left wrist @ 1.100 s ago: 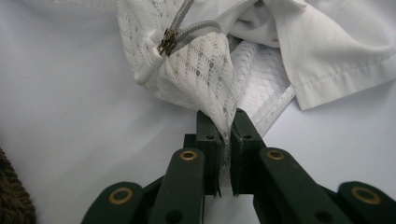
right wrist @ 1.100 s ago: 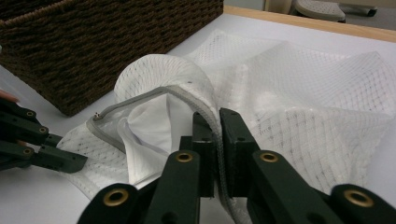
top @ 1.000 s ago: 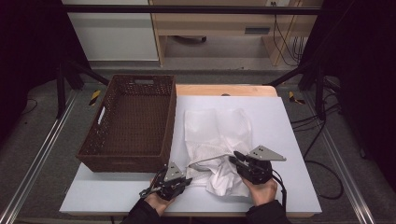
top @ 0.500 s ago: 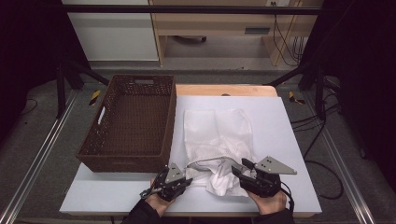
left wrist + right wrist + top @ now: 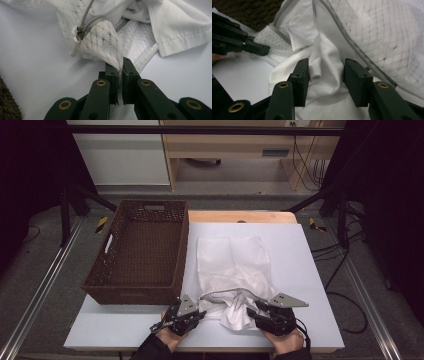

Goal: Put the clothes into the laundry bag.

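A white mesh zip bag (image 5: 232, 260) lies flat on the white table, its mouth toward me. My left gripper (image 5: 202, 311) is shut on the bag's mesh edge (image 5: 105, 42) beside the grey zipper pull (image 5: 79, 32). A white garment (image 5: 237, 316) bulges out of the bag's mouth. My right gripper (image 5: 253, 306) has its jaws on either side of a fold of that garment (image 5: 327, 50). They have just been closing, and the pads (image 5: 302, 75) stand apart without pinching the fold.
A dark brown wicker basket (image 5: 132, 292) stands empty at the table's left, close to my left gripper. The left gripper (image 5: 262, 50) shows across the cloth in the right gripper view. The front table edge lies just behind both hands.
My right gripper has dropped and drawn back toward the front edge, onto the bunched white garment. The left gripper has kept still, holding the mesh.
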Motion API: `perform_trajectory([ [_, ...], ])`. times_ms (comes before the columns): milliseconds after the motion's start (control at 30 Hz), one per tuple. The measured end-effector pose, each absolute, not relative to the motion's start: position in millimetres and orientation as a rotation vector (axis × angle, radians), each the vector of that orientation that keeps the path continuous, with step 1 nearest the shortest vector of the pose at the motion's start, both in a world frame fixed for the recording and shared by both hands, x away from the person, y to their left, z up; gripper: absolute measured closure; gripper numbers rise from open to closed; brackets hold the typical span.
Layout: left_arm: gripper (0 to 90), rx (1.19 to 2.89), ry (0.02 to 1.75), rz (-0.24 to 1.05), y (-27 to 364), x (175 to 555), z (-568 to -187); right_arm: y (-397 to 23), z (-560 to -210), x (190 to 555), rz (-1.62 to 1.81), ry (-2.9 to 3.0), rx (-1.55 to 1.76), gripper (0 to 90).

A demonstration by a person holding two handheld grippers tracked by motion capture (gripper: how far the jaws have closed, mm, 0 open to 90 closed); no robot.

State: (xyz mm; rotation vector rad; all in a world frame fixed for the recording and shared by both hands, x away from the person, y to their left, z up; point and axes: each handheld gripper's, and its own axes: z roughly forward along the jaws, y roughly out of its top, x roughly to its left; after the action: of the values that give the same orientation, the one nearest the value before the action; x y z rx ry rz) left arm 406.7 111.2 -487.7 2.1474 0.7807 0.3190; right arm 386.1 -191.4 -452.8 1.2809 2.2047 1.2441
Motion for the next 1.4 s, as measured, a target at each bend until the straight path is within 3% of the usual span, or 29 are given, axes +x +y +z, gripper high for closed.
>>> perform_trajectory([
  [267, 84.1, 2.147, 0.784, 0.316, 111.4, 407.2, -487.7, -178.7, -459.7, 408.4, 1.110, 2.290, 1.252, 86.2],
  [600, 84.9, 2.151, 0.780, 0.319, 111.3, 407.3, -487.5, -147.7, -450.7, 445.5, 1.057, 2.176, 1.235, 87.1],
  [900, 84.8, 2.152, 0.776, 0.325, 110.8, 406.7, -487.6, -155.4, -464.0, 451.9, 0.989, 2.104, 1.293, 76.1],
  [1167, 84.8, 2.152, 0.777, 0.325, 110.9, 406.7, -487.7, -182.8, -439.6, 412.7, 1.186, 2.085, 1.225, 57.8],
  [1400, 84.6, 2.151, 0.777, 0.326, 110.8, 406.7, -487.7, -199.6, -455.8, 389.0, 1.146, 2.138, 1.283, 47.4],
])
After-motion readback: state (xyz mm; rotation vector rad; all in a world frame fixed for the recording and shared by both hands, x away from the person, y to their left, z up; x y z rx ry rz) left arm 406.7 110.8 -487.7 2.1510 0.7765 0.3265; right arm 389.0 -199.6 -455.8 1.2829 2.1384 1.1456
